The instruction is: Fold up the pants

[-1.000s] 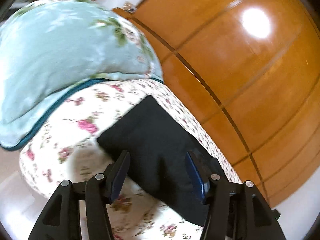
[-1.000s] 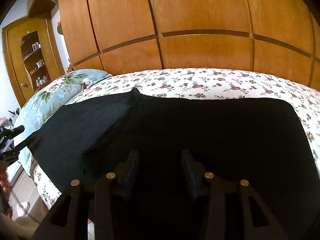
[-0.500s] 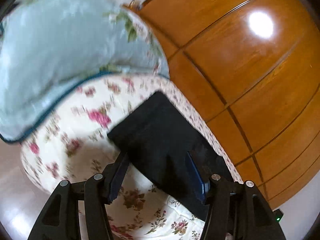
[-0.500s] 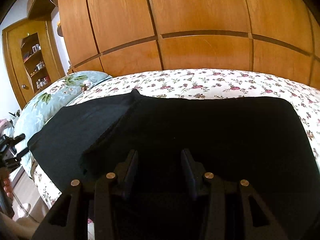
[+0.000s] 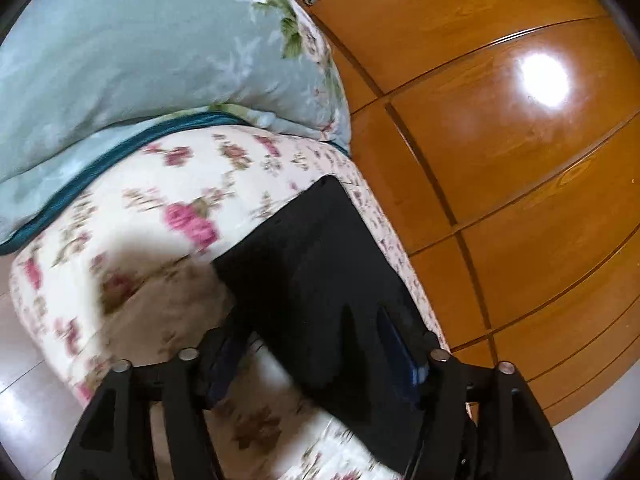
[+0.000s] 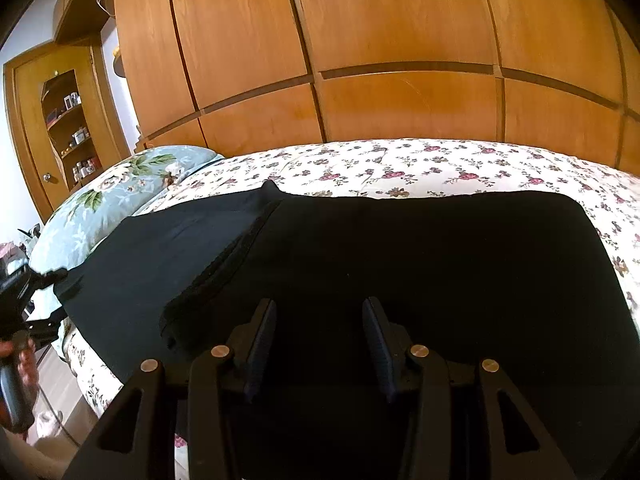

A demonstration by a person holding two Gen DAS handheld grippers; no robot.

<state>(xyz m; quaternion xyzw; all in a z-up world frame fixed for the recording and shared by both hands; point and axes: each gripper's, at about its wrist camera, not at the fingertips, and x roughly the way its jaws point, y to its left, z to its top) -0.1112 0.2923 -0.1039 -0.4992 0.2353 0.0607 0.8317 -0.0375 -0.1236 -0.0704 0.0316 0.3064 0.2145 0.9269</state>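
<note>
Folding step: black pants (image 6: 400, 280) lay flat on the flowered bed (image 6: 400, 164), one end already doubled over; judged partly folded.
Pants, place: spread across the bed's near half, one narrow end reaching toward the pillow (image 5: 140, 52).
Left gripper (image 5: 316, 344): fingers (image 5: 394, 344) were opening wide, astride the pants' end near the bed's corner; cloth lay between them, not pinched.
Right gripper (image 6: 318, 336): fingers (image 6: 262, 332) stood partly apart over the pants' thick middle, holding nothing visible.
Doing it well: probably take the end's full layers squarely, lift low, carry it over the middle, keeping edges matched.
Count: one pair of pants, one pillow, two grippers, one bed, one wardrobe (image 6: 360, 40) behind the bed.
</note>
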